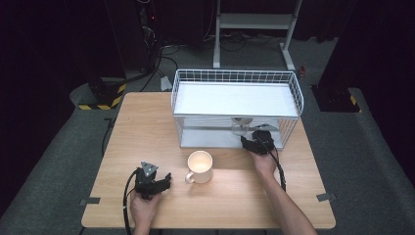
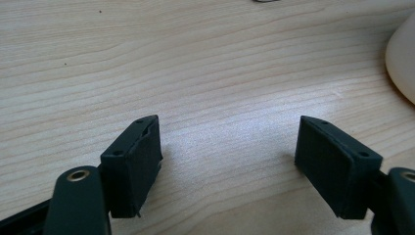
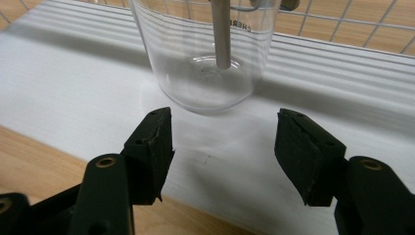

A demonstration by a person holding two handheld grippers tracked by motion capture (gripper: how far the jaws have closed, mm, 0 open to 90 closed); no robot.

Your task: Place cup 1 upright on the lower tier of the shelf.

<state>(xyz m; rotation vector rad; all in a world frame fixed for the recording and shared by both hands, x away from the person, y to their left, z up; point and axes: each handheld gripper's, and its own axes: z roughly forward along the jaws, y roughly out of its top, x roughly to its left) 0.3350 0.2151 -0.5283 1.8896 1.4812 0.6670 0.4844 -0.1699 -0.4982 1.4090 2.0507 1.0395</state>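
Observation:
A clear glass beaker (image 3: 195, 73) with a wooden stick (image 3: 221, 34) standing in it rests on the white lower shelf (image 3: 73, 98) of a wire rack (image 1: 235, 78). My right gripper (image 3: 222, 142) is open just in front of the beaker, and nothing is between its pads. In the high view the right gripper (image 1: 248, 140) reaches into the rack's front opening beside the beaker (image 1: 240, 127). My left gripper (image 1: 165, 182) lies low over the wooden table (image 1: 147, 127), left of a cream mug (image 1: 200, 166). The left gripper (image 2: 227, 152) is open over bare wood, with the mug's (image 2: 402, 58) side at the right edge.
The rack has a white top shelf (image 1: 235, 98) with a wire rim and stands at the table's far right. Cables trail from both grippers toward the near edge. Beyond the table are a white frame stand (image 1: 254, 29) and yellow-black striped blocks (image 1: 105, 95) on the floor.

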